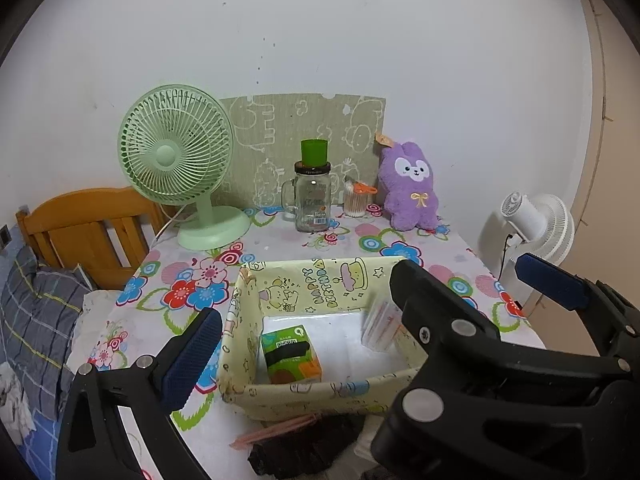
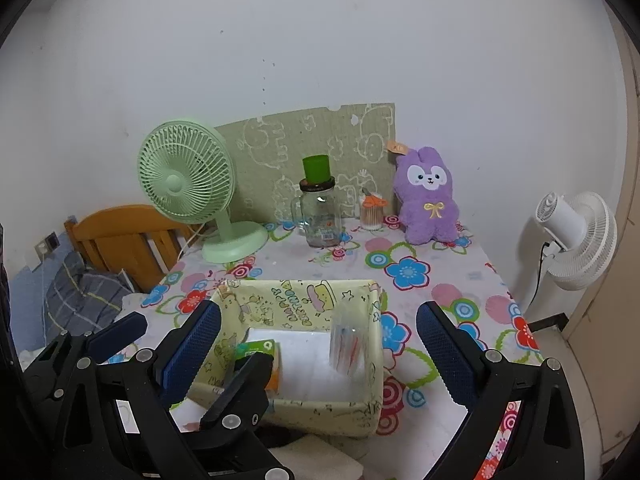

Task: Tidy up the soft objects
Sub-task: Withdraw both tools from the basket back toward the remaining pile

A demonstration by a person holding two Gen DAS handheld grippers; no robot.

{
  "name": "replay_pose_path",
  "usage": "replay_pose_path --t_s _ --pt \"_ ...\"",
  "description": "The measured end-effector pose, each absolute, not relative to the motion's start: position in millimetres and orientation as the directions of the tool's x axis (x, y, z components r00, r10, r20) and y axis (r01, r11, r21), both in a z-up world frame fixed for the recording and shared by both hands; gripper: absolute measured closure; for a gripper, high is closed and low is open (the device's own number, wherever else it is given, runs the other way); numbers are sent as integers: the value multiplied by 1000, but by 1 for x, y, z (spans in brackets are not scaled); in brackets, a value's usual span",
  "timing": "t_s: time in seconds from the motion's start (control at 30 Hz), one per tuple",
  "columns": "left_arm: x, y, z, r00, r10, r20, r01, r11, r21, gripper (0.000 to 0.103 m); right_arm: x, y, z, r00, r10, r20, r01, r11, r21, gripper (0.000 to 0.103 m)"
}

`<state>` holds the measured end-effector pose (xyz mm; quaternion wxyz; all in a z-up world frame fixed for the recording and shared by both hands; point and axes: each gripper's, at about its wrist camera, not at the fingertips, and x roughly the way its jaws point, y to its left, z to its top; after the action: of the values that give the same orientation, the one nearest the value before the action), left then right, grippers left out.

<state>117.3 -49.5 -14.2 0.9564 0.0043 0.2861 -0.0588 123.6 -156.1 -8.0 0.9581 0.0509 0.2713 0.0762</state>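
Hovering above the near end of the table (image 2: pixel 472 276) are two sets of tongs, and both are standing wide open with nothing between their blue pads. The left tongs (image 1: pixel 360 312) are hanging over the yellow box (image 1: pixel 320 396), which is sitting on the flowery cloth. The right tongs (image 2: pixel 320 344) are hanging over the same box too, and the other tongs are showing at the left of that view.

Inside the box, a small green carton (image 1: pixel 291 354) is lying at the left side, and a clear packet (image 1: pixel 380 326) is leaning against the right wall. Just in front of the box, something dark and soft (image 1: pixel 308 446) is lying on the table, but it is too blurry to tell what it is.

A purple plush bunny (image 2: pixel 428 196) is sitting upright at the far end of the table, leaning on the wall. Beside it a tub of cotton swabs (image 2: pixel 371 212) is standing, then a glass jar (image 2: pixel 322 216) with a green cup (image 2: pixel 317 169) on top, then a green fan (image 2: pixel 188 180). A white fan (image 2: pixel 576 236) is standing off to the right of the table.
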Motion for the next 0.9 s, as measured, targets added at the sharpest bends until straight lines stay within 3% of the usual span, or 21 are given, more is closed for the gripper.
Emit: replay_pose_path --t_s 0.9 --pt "52 -59 -34 849 -129 -513 131 991 -32 1 53 -165 -22 851 177 -495 -132 983 125 3"
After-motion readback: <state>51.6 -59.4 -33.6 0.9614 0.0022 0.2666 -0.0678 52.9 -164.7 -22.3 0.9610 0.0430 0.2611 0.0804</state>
